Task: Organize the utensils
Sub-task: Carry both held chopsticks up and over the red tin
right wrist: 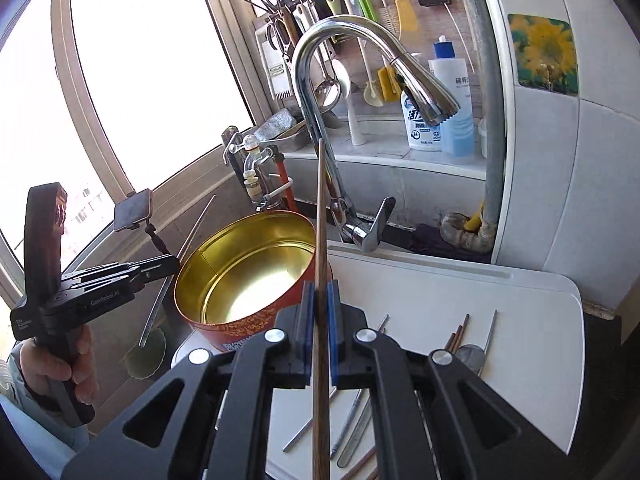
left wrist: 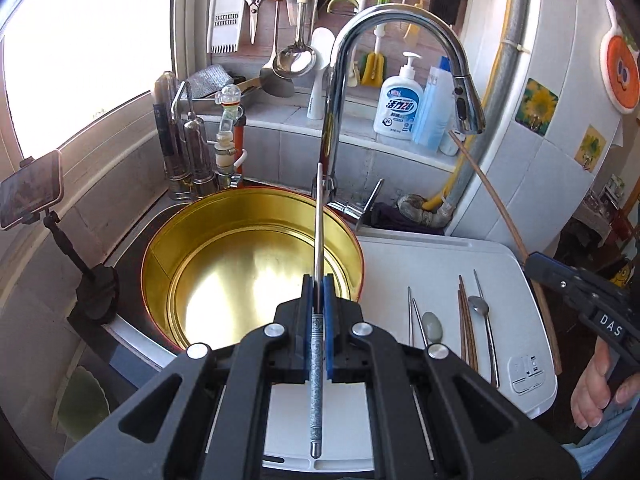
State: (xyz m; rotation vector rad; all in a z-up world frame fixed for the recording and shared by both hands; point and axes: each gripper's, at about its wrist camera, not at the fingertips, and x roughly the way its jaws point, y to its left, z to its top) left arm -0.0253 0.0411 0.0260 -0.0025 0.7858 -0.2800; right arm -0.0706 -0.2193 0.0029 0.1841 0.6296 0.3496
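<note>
My left gripper [left wrist: 318, 285] is shut on a metal chopstick [left wrist: 318, 240] with a patterned handle, held above the near rim of the round gold-lined tin [left wrist: 200, 248]. My right gripper [right wrist: 319, 292] is shut on a brown wooden chopstick [right wrist: 320, 220], held just right of the tin [right wrist: 224, 256], which is red outside. On the white board [left wrist: 432, 264] lie two metal chopsticks [left wrist: 412, 316], a pale spoon [left wrist: 433, 325], wooden chopsticks [left wrist: 466, 320] and a metal spoon [left wrist: 480, 306]. The same utensils show in the right wrist view [right wrist: 460, 336].
A chrome faucet [left wrist: 340, 80] arches over the tin. A phone on a stand [left wrist: 30, 192] is at the left. Soap bottles [left wrist: 400, 100] stand on the ledge behind. Hanging kitchen tools [left wrist: 280, 0] line the back wall. Pipes [left wrist: 432, 204] sit by the tiled wall.
</note>
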